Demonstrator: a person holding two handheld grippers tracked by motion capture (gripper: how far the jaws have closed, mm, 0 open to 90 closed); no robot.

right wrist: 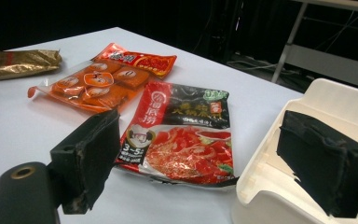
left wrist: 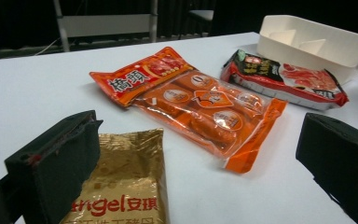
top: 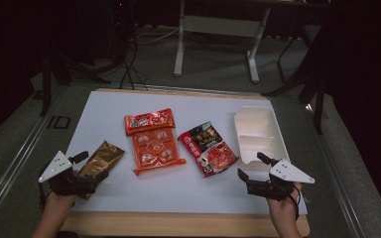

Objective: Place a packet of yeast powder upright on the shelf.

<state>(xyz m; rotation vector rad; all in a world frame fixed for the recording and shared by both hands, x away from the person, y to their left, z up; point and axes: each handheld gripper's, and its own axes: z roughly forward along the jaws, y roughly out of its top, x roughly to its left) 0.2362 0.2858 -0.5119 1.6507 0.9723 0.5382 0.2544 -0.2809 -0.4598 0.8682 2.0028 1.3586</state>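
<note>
From the high view, the person's two forearms came in from the bottom edge, each hand wrapped around a gripper. The left gripper [top: 90,166] sat low at the near left of the white table [top: 104,111], jaws spread wide and pointing up and to the right, with the near end of the gold packet [top: 100,157] lying between them; nothing was pinched. The right gripper [top: 252,166] was held at the near right, jaws wide apart and aimed to the upper left, empty, right at the near end of the white tray [top: 260,134]. There were three packets in a row and one tray: the gold packet, one orange packet [top: 153,141] and one red-and-black packet [top: 208,148], which lay just beside the tray.

In the left gripper view, the two black jaws rose far apart from the bottom corners. The gold packet [left wrist: 126,182] lay flat on the table between them, hard against the left jaw, though whether they touched could not be told. Beyond lay the orange packet [left wrist: 191,102], the red-and-black packet [left wrist: 284,77] and the tray [left wrist: 314,44].

In the right gripper view, the jaws stood equally wide and held nothing. The red-and-black packet [right wrist: 184,135] lay between them, with the tray [right wrist: 261,186] at the right jaw. The orange packet [right wrist: 105,77] and the gold packet [right wrist: 18,63] lay farther off.
</note>
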